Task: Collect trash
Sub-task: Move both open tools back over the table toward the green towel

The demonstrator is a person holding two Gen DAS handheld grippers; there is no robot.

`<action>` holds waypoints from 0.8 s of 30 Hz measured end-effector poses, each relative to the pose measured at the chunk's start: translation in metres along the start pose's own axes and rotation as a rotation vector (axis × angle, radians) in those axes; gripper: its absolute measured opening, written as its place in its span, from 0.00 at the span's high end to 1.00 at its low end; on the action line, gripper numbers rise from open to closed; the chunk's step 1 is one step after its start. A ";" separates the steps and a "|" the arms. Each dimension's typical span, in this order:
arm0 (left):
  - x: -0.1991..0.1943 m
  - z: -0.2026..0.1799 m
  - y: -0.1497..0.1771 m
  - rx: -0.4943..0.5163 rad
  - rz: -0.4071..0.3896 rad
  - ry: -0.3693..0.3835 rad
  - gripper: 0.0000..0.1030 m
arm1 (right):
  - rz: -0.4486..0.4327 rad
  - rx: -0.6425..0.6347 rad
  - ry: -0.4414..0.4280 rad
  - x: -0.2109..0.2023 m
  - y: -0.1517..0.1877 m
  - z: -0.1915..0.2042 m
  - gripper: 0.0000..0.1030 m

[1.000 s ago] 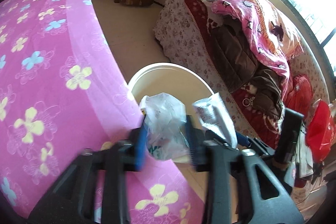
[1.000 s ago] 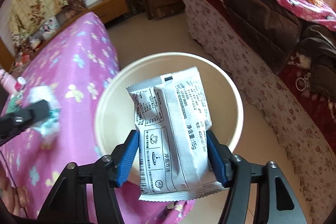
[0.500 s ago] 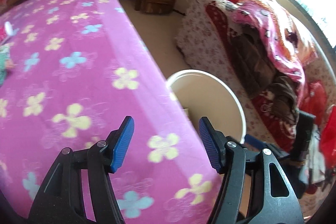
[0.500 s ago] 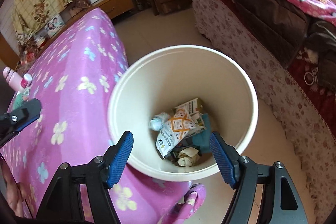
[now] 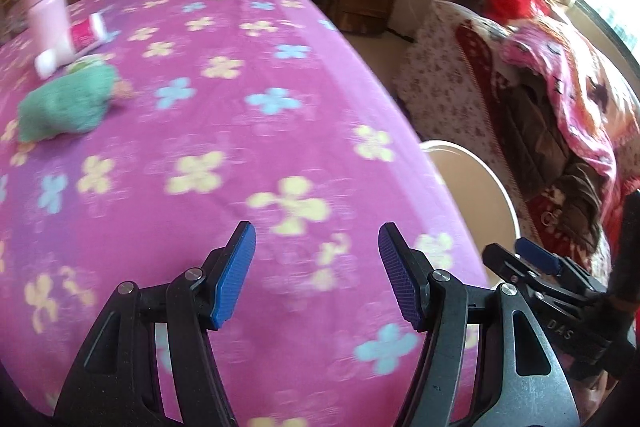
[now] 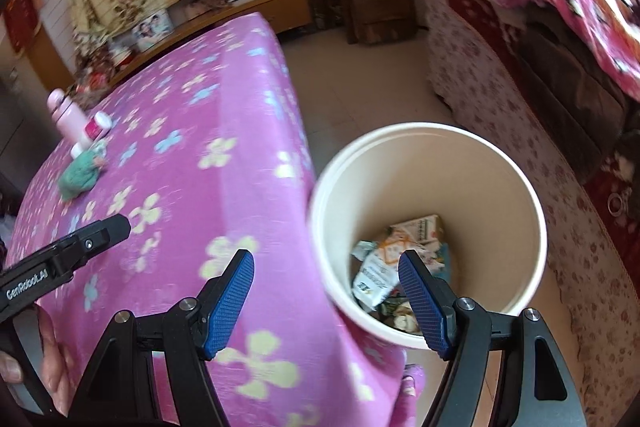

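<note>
The bin (image 6: 428, 227) stood on the floor just right of the table (image 6: 192, 187), with wrappers (image 6: 384, 275) lying at its bottom. Both claws were released and carried nothing: the right gripper (image 6: 326, 301) hung over the table's near corner and the bin's rim, the left gripper (image 5: 316, 275) over the cloth. The step in hand looked like fetching more trash. A green wad (image 5: 66, 107) lay far left beside a pink bottle (image 5: 48, 3) and a tube (image 5: 72, 43); reaching it would likely be next.
</note>
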State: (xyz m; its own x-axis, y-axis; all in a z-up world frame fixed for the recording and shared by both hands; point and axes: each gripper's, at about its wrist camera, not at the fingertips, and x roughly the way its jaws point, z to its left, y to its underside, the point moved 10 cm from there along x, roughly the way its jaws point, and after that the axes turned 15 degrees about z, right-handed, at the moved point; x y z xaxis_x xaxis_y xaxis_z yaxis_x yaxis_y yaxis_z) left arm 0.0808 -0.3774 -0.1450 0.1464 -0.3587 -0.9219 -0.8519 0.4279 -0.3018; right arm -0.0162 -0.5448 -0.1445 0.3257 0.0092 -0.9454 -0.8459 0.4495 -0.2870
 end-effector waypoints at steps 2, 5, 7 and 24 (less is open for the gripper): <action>-0.004 0.017 0.001 -0.028 0.001 -0.015 0.39 | 0.006 -0.030 -0.007 0.003 0.000 0.016 0.30; -0.012 0.039 0.002 -0.064 -0.012 -0.041 0.39 | 0.011 -0.058 -0.015 0.005 0.000 0.034 0.29; -0.017 0.052 0.003 -0.083 -0.023 -0.063 0.39 | 0.012 -0.072 -0.027 0.007 0.000 0.047 0.29; -0.053 0.177 0.031 -0.238 -0.023 -0.175 0.39 | 0.043 -0.266 -0.096 0.043 -0.036 0.185 0.29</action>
State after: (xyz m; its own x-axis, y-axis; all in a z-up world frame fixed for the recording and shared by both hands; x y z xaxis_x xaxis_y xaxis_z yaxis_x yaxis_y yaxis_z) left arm 0.1355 -0.1987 -0.1487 0.2342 -0.2088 -0.9495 -0.9382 0.2074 -0.2770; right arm 0.1067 -0.3956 -0.1464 0.3151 0.1133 -0.9423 -0.9368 0.1965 -0.2896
